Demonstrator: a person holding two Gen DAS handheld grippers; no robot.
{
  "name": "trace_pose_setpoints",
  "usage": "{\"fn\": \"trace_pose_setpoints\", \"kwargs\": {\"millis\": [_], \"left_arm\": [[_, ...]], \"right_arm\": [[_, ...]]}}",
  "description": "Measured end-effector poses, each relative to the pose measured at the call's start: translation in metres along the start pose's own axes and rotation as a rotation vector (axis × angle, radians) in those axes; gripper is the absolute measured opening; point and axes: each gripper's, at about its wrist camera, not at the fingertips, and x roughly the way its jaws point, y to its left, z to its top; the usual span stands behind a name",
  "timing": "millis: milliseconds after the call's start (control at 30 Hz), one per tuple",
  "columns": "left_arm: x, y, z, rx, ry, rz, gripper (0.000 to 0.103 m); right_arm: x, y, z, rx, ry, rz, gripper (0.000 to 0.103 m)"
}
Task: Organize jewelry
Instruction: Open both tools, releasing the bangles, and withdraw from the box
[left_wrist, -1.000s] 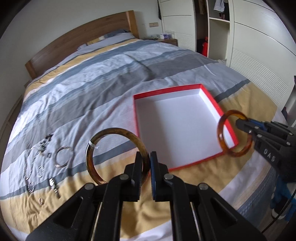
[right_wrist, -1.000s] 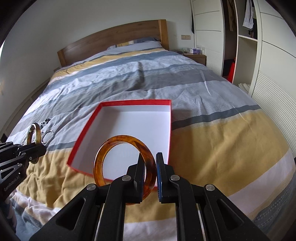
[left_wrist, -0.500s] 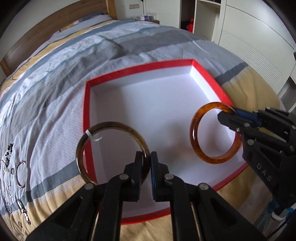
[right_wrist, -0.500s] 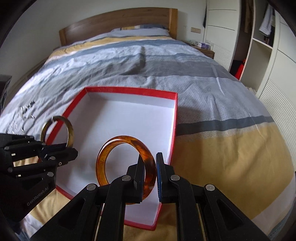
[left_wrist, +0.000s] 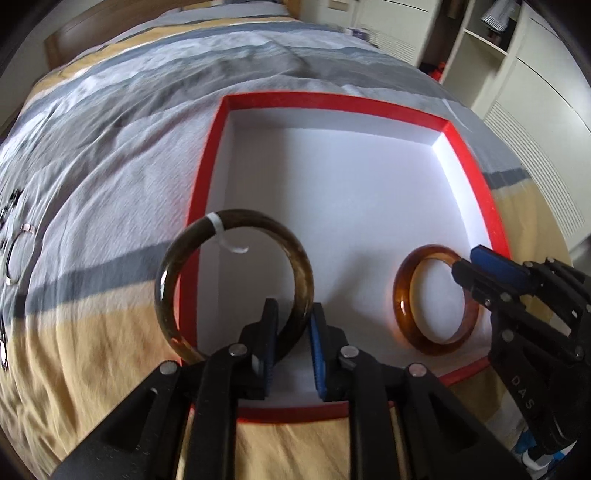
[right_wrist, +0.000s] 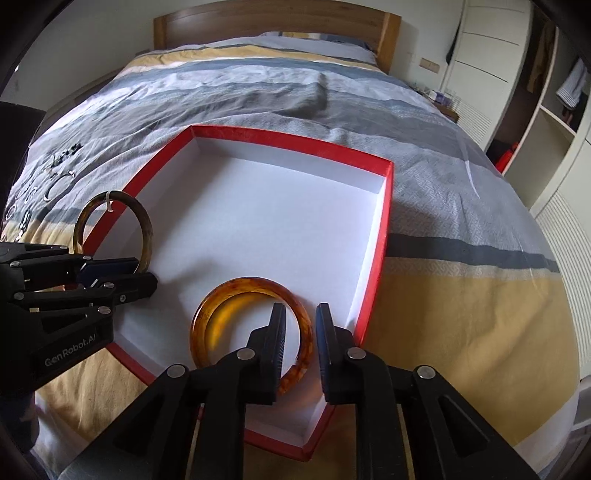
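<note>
- Both bangles have been lowered into the red box (right_wrist: 384, 206) near the bed's foot edge.
- Left tool (left_wrist: 291, 332): jaws just parted around the dark bangle (left_wrist: 236, 280).
- Right tool (right_wrist: 300, 334): jaws just parted around the amber bangle (right_wrist: 255, 321), which lies on the box floor.

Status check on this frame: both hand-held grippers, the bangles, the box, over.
Left hand-held gripper jaws just opening, dark bangle between them at red box edge. Right hand-held gripper likewise opening, amber bangle in box. Nothing blocking.
</note>
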Motion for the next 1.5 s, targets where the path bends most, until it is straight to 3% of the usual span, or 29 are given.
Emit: {"fn": "trace_pose_setpoints", "kwargs": {"millis": [100,267,400,533,600,667,833,1133,1300,1500], "left_arm": [[-0.005,0.004,-0.011,-0.056,0.018,0.012,0.017],[-0.013,0.011,-0.025,-0.158,0.057,0.015,0.018],[-0.019,0.011,-0.034,-0.189,0.08,0.029,0.018],[-0.024,0.017,-0.031,-0.189,0.068,0.003,0.019],[-0.029,0.017,-0.028,-0.168,0.056,-0.003,0.019],[-0.034,0.018,-0.024,-0.142,0.041,0.0,0.025],[-0.053,0.017,-0.013,-0.091,-0.001,-0.017,0.031],[-0.149,0.011,-0.011,0.003,-0.167,-0.057,0.035],[-0.215,0.024,-0.033,0.052,-0.233,0.017,0.039],[-0.273,0.061,-0.075,0.025,-0.305,0.1,0.042]], "right_arm": [[-0.002,0.003,0.002,-0.014,-0.002,0.01,0.019],[0.0,-0.002,0.006,-0.024,0.0,0.038,0.007],[0.001,0.005,0.01,-0.033,0.005,0.048,0.008],[-0.002,0.007,0.012,-0.01,0.009,0.061,0.018],[-0.006,0.008,0.011,-0.006,0.006,0.076,0.028],[-0.015,0.01,0.01,-0.007,-0.005,0.072,0.047],[-0.048,-0.005,0.009,0.041,-0.053,0.042,0.05],[-0.133,-0.034,0.001,0.127,-0.144,-0.021,0.052],[-0.188,-0.023,-0.002,0.151,-0.235,-0.01,0.058],[-0.237,0.024,-0.014,0.144,-0.304,0.023,0.066]]}}
